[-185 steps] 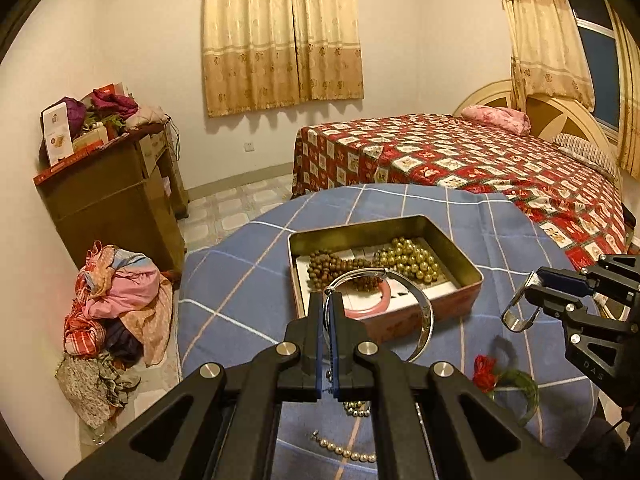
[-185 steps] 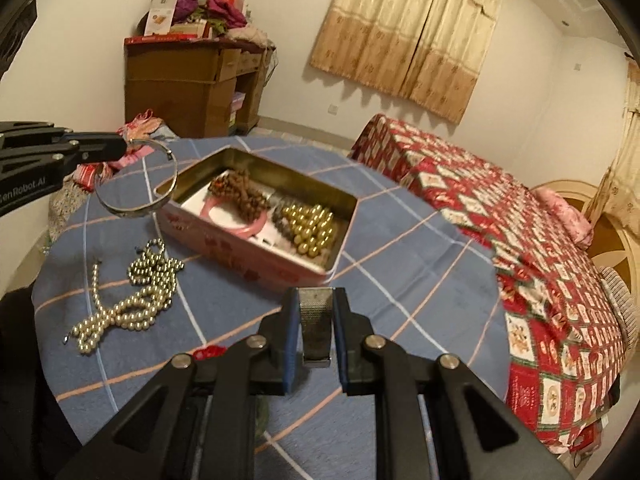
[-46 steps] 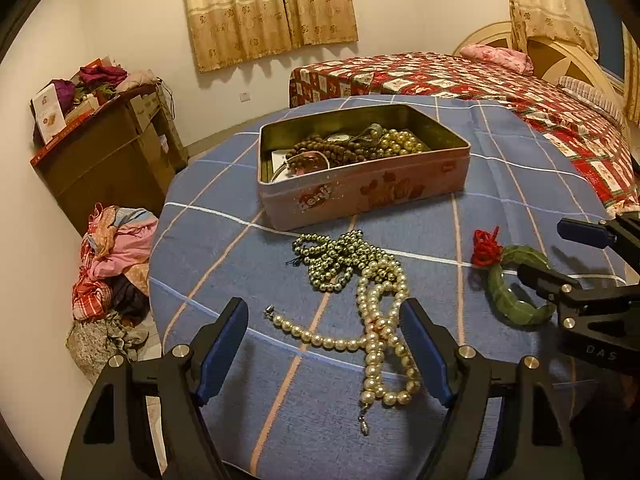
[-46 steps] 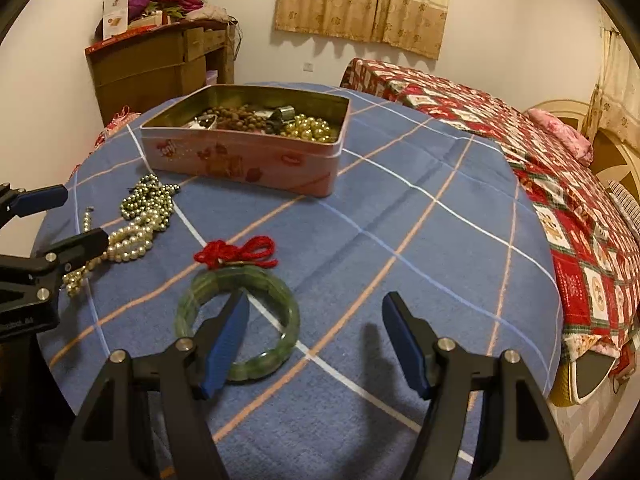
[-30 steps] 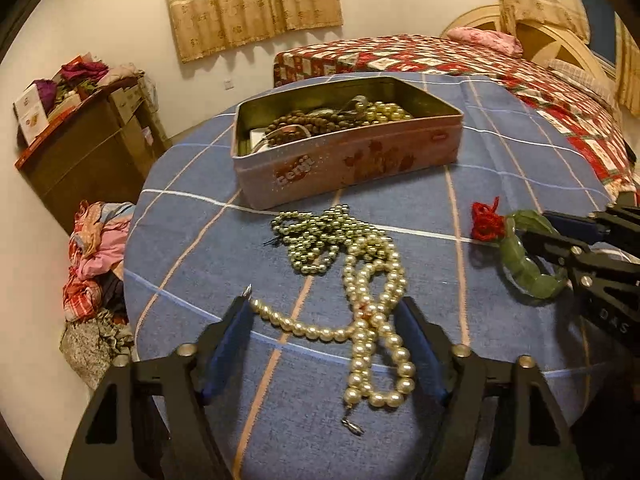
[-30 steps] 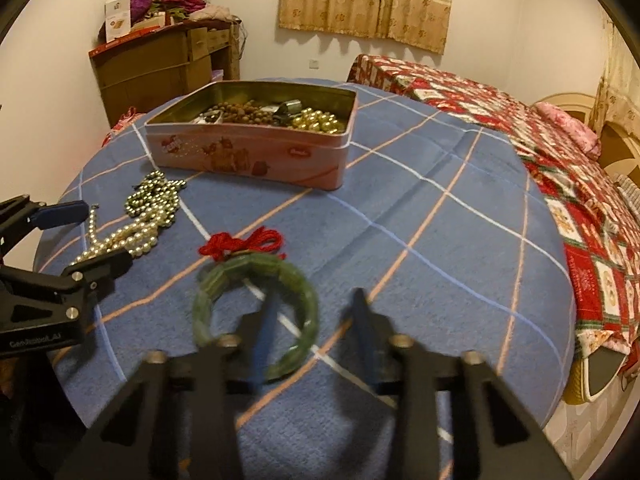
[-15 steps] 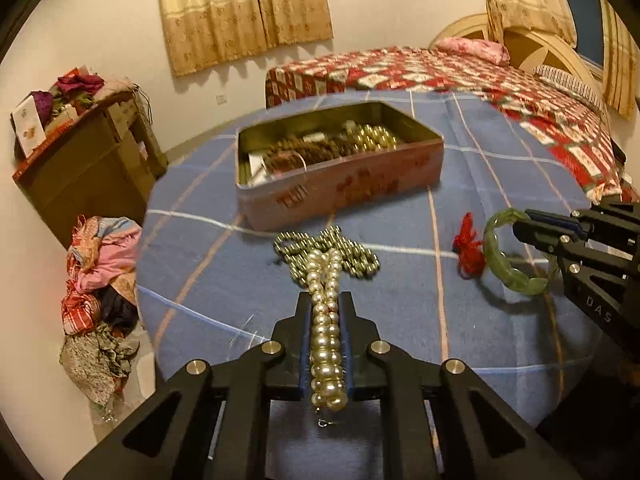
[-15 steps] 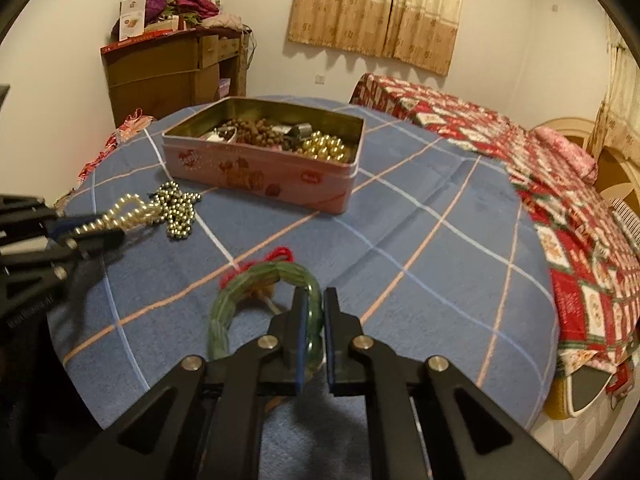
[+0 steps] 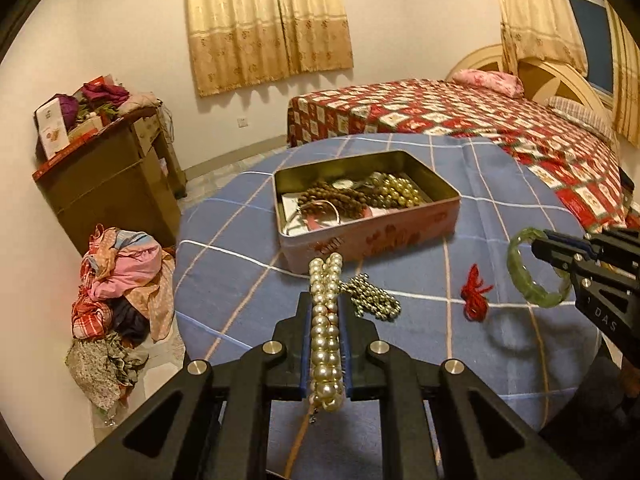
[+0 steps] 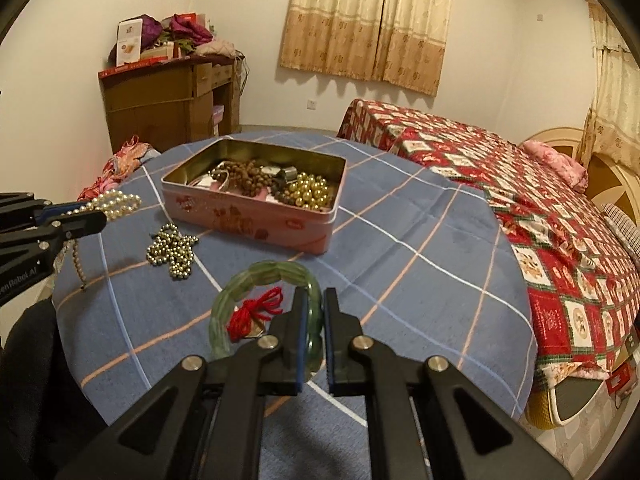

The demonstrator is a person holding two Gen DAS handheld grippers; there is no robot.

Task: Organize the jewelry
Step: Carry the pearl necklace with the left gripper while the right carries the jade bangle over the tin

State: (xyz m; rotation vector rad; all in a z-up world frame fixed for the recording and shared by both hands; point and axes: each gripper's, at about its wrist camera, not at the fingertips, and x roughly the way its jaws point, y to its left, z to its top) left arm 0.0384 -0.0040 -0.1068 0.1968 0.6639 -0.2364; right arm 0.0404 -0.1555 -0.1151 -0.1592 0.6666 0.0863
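Note:
My left gripper (image 9: 325,308) is shut on a white pearl necklace (image 9: 325,320), lifted above the table; it also shows in the right wrist view (image 10: 114,203). My right gripper (image 10: 312,312) is shut on a green jade bangle (image 10: 264,276) with a red cord (image 10: 256,312) hanging from it; the bangle also shows in the left wrist view (image 9: 524,276). A pink tin box (image 9: 372,232) at the table's middle holds brown beads, gold beads and bangles. A small gold bead chain (image 9: 374,300) lies on the cloth in front of the tin.
The round table has a blue checked cloth (image 10: 420,264). A bed with a red quilt (image 10: 540,200) stands behind on the right. A wooden cabinet (image 9: 104,184) and a heap of clothes (image 9: 120,276) are on the left.
Both grippers have risen from the table with their loads. The pearl necklace and the bangle hang higher above the cloth, and the tin is seen more from above.

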